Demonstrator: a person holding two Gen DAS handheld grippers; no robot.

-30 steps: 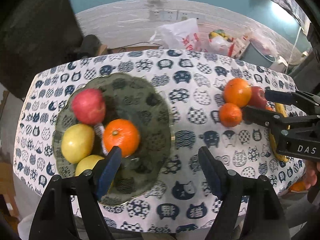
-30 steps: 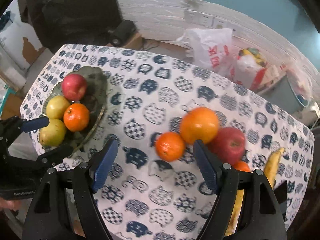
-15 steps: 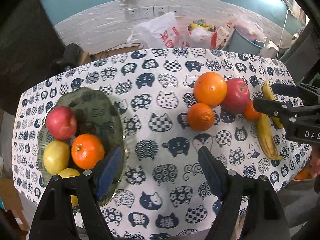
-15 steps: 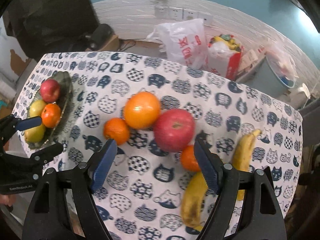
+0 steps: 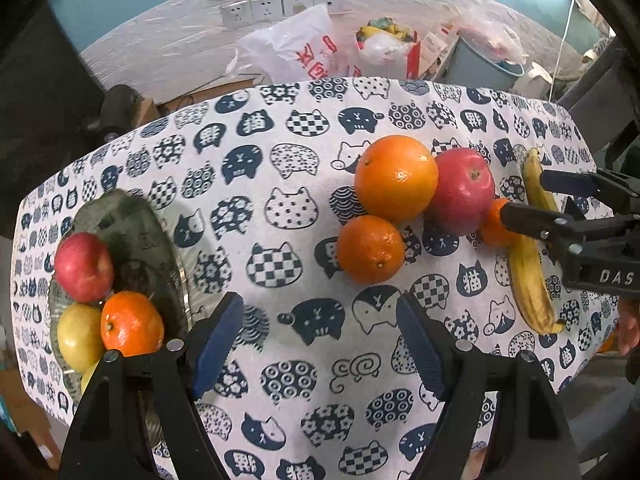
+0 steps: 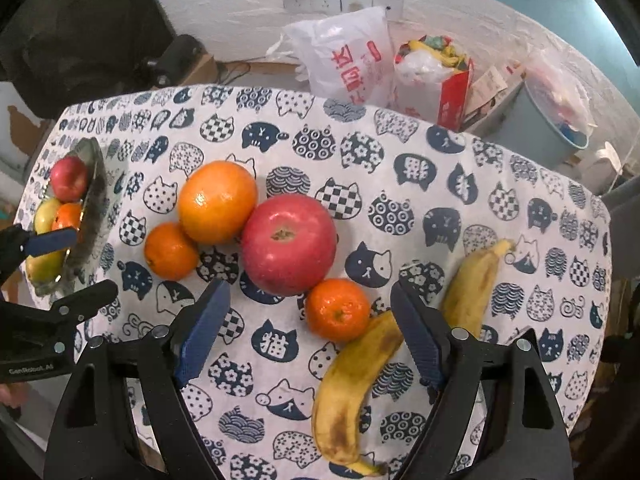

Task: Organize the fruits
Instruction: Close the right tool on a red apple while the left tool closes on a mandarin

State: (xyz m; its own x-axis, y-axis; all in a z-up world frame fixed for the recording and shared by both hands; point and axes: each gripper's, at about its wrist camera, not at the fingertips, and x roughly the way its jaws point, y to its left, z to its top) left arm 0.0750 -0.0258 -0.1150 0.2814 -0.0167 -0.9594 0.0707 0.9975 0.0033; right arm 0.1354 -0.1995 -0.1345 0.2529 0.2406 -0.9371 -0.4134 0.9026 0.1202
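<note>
A dark glass plate (image 5: 132,216) at the table's left holds a red apple (image 5: 84,266), an orange (image 5: 132,324) and yellow fruit (image 5: 78,336). My left gripper (image 5: 320,304) hangs open over bare cloth between the plate and the loose fruit, holding nothing. The loose group is a large orange (image 6: 216,208), a red apple (image 6: 288,244), two tangerines (image 6: 170,250) (image 6: 338,308) and two bananas (image 6: 356,380) (image 6: 476,280). My right gripper (image 6: 310,288) hovers above this group with its jaws opening; the near tangerine shows between the fingers, untouched.
A cat-patterned tablecloth (image 5: 304,208) covers the table. Behind its far edge are a white plastic bag (image 6: 344,56), a red-and-white bag (image 6: 432,76), a grey bin (image 6: 536,124) and wall sockets (image 6: 340,0). A hand (image 5: 628,328) shows at the right edge.
Both grippers have moved right across the table. The plate has slid to the left of both views and the loose fruit has come nearer. The right jaws stand slightly wider.
</note>
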